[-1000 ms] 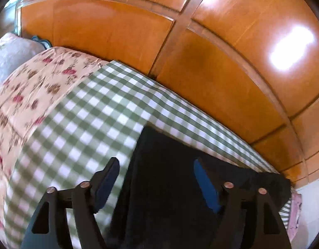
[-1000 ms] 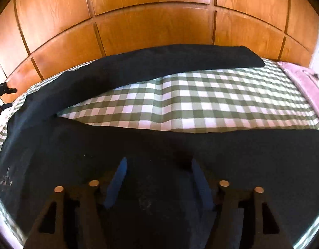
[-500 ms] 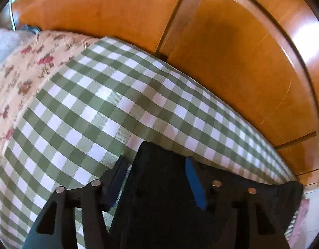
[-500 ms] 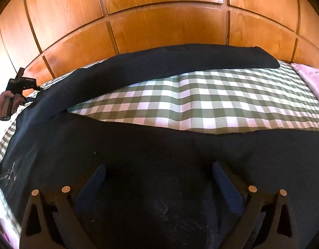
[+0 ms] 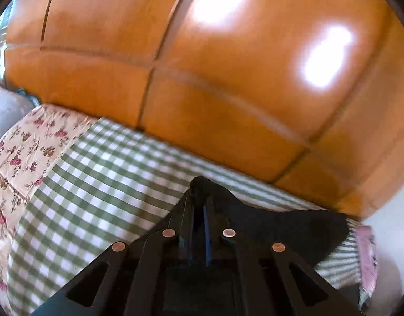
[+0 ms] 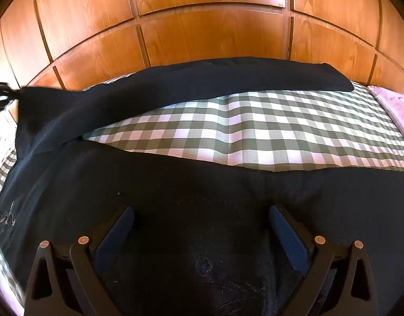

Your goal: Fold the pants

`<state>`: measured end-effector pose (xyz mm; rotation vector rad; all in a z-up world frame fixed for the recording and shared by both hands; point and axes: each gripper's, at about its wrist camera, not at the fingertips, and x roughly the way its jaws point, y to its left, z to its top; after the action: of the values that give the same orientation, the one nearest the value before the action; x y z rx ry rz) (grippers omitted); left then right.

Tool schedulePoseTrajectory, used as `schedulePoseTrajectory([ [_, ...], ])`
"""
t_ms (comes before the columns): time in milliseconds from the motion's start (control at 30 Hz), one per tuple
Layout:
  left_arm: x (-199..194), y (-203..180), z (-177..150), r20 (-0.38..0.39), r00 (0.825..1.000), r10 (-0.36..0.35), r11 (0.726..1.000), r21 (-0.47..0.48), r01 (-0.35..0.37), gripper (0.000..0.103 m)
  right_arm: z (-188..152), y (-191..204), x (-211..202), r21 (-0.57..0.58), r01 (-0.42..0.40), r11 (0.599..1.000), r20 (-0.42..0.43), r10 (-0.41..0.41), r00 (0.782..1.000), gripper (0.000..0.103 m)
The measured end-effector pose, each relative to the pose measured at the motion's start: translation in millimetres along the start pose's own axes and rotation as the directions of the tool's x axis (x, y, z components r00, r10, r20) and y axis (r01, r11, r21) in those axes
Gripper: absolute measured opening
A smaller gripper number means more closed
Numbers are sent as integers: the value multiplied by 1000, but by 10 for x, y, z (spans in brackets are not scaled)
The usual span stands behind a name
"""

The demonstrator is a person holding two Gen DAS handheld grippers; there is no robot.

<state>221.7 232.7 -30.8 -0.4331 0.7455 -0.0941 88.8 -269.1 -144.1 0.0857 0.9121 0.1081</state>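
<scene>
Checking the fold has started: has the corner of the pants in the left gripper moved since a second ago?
Yes. The left gripper has lifted the pants corner off the checked sheet, toward the wooden panels.

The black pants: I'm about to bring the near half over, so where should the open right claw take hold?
Grip the near leg of the black pants at its far edge, where it meets the checked cloth. That edge lies flat and free. Bring the right claw in from above, one finger slipping under it.
</scene>
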Motion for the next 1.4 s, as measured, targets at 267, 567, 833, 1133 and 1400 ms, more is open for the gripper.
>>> schedulePoseTrajectory([
  [267, -1100, -342, -718, 75, 980, -183, 981, 74, 178, 5, 318, -64, -163, 82, -123, 989, -56, 127, 990, 92],
  [567, -1325, -356, -1308, 45, 973, -226, 970, 104, 220, 4, 1282, -90, 71, 307, -391, 868, -5, 413, 911, 65],
  [833, -1420, -455, -1494, 33, 976, -216, 961, 185, 206, 4, 2121, 77, 823, 468, -400, 788, -46, 474, 879, 63],
  [1133, -1401, -460, -1610, -30, 982, -185, 949, 256, 186, 4, 2406, 102, 1490, 527, -255, 811, -178, 399, 900, 30],
  [1400, -1165, -76, -900, 84, 996, -25, 994, 106, 16, 4, 2370, -29, 911, 428, -377, 821, -24, 428, 904, 11],
])
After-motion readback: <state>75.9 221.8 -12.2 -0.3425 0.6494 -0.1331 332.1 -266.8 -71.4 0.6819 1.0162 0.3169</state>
